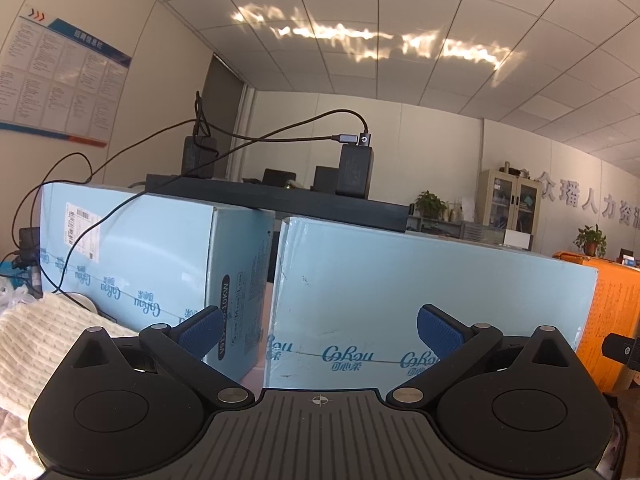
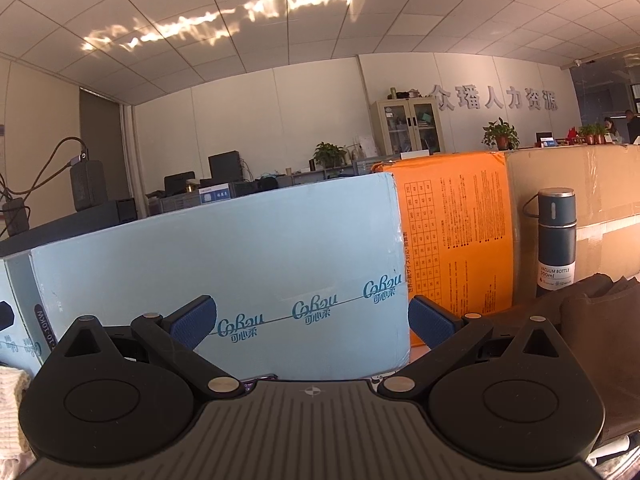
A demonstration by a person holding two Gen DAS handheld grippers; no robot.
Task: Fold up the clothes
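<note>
While both tongs, left [image 1: 318, 330] and right [image 2: 312, 320], stand wide open and empty, the cream knit [image 1: 36, 344] lies low-left, the brown garment [image 2: 600, 332] low-right.

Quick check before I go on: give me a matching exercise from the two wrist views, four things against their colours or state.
Things:
1. vacuum bottle
2. knitted garment
3. shoe-size chart box
4. left gripper

Colours or state:
A. orange
B. open, holding nothing
C. dark blue-grey, upright
D. cream white

Pairs: 1-C, 2-D, 3-A, 4-B
</note>
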